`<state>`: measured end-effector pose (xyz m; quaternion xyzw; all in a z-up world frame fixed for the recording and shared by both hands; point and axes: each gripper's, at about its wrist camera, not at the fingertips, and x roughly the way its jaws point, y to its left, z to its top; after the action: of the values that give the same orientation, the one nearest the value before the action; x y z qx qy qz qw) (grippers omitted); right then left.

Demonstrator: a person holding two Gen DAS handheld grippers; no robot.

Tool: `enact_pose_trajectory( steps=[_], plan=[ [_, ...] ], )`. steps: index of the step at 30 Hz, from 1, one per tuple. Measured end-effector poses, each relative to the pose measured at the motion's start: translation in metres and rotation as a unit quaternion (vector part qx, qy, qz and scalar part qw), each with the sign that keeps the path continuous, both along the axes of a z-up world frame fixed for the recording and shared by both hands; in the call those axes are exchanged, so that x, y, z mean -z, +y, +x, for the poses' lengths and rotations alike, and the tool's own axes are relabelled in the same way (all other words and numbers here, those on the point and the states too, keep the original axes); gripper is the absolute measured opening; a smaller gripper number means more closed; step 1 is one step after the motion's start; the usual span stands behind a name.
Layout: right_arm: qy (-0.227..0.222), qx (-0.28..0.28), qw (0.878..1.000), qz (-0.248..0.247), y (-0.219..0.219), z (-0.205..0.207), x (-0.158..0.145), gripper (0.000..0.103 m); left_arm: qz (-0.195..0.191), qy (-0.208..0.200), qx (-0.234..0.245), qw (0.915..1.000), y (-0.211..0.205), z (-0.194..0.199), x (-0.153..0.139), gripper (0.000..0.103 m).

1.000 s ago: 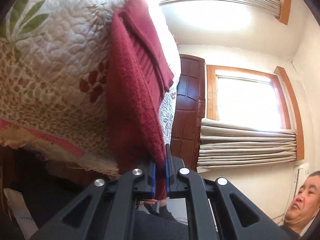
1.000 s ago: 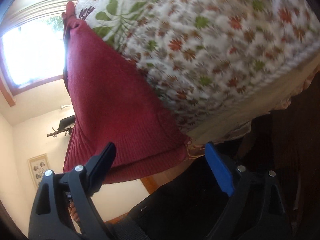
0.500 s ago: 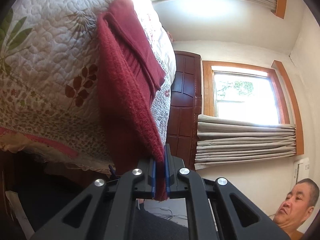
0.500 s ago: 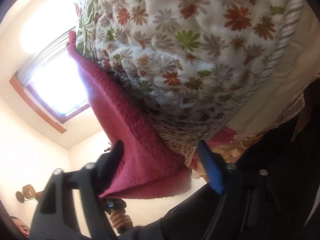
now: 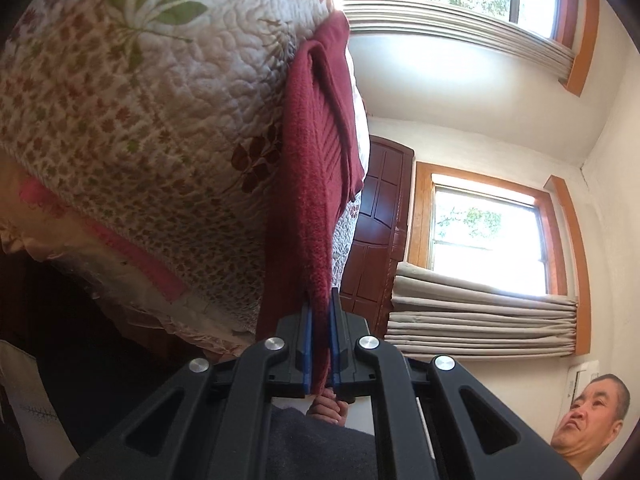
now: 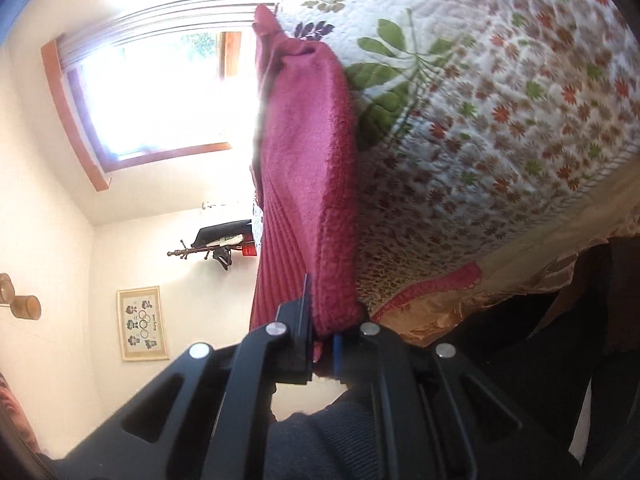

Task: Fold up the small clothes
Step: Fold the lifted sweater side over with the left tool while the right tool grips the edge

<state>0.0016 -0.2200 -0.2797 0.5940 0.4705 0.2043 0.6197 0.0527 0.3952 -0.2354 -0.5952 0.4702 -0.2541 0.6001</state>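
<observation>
Sunlit bedroom, quilt-covered bed (image 5: pixel 132 128): a red knit (image 5: pixel 308 208) lies at the bed's near edge, overhanging it. Left tongs (image 5: pixel 320 344) and right tongs (image 6: pixel 320 344) are both clamped on its hem. Likely mid-fold; next, lift together and carry the hem across evenly.

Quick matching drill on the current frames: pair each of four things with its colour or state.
1. left hand-held gripper
2. quilt
3. door
4. curtain

a. dark brown wood
b. white with leaf and flower print
c. beige, gathered in folds under the window
d. shut on the red knit garment

Pairs: 1-d, 2-b, 3-a, 4-c
</observation>
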Motion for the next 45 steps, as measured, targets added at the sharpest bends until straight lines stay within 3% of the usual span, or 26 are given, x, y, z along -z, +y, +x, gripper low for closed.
enact_pose_trajectory(
  steps=[4, 12, 19, 24, 31, 45],
  plan=[
    [-0.018, -0.008, 1.000, -0.010, 0.000, 0.011, -0.033, 0.006, -0.038, -0.019, -0.022, 0.9989, 0.000, -0.004, -0.003, 0.006],
    [-0.068, -0.005, 0.997, -0.027, -0.009, 0.044, -0.094, 0.006, -0.095, -0.072, -0.067, 0.9906, -0.001, 0.020, -0.045, 0.006],
    [-0.102, 0.000, 0.994, -0.048, -0.010, 0.094, -0.139, 0.006, -0.108, -0.093, -0.089, 0.9859, 0.001, 0.065, -0.077, 0.006],
    [-0.112, -0.001, 0.992, -0.066, -0.009, 0.139, -0.154, 0.006, -0.101, -0.106, -0.091, 0.9851, 0.007, 0.115, -0.088, 0.006],
    [-0.094, -0.005, 0.990, -0.103, -0.006, 0.214, -0.148, 0.006, -0.095, -0.085, -0.095, 0.9873, 0.013, 0.192, -0.073, 0.006],
    [0.009, -0.001, 0.987, -0.163, 0.005, 0.332, -0.084, 0.006, -0.087, 0.029, -0.084, 0.9923, 0.013, 0.324, 0.015, 0.006]
  ],
)
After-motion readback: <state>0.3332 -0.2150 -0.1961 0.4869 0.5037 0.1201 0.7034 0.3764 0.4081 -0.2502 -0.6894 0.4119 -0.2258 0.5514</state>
